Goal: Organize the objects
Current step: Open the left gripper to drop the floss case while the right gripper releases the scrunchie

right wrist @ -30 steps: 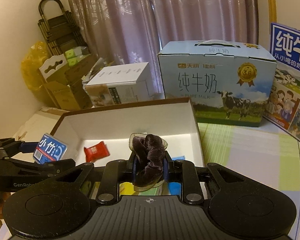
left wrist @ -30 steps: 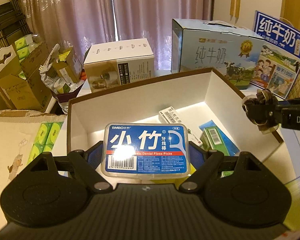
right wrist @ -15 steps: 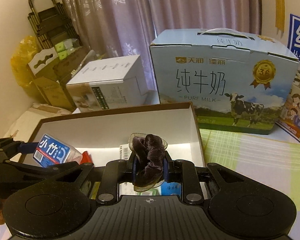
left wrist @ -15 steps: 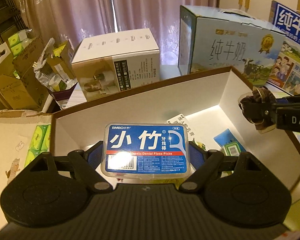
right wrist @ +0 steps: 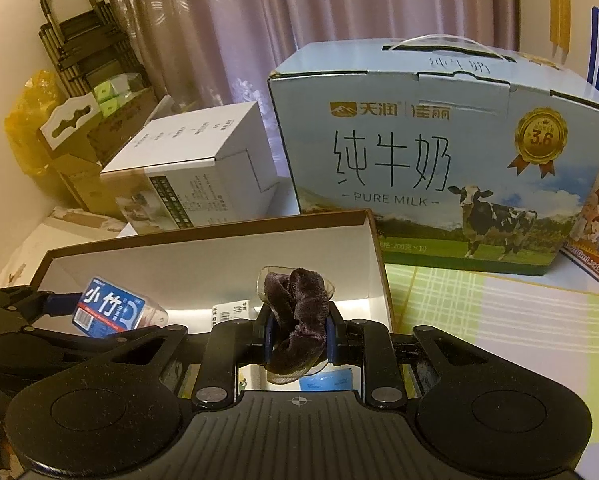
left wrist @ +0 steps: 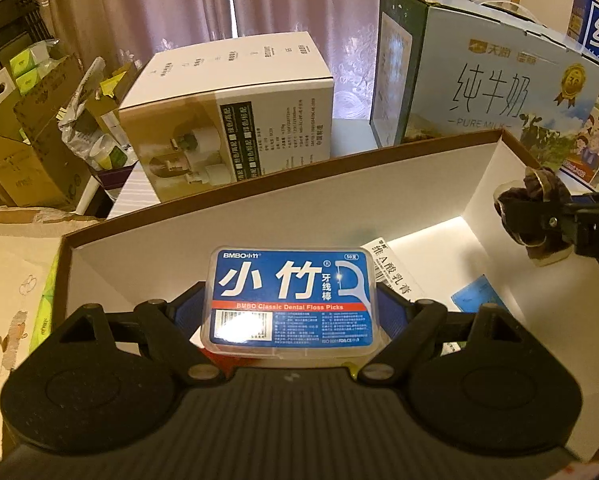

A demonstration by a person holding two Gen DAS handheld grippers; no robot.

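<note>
Checked green tablecloth (right wrist: 479,320) under white tray (right wrist: 203,264); mauve curtains (right wrist: 339,20) behind.

We note dim, warm yellowish room light in both views. A glare patch sits on the floss box (left wrist: 291,298) label; a bright strip lights the open box (left wrist: 259,216) floor. Fisheye bends edges, corners vignette black. Focus slightly soft.
</note>
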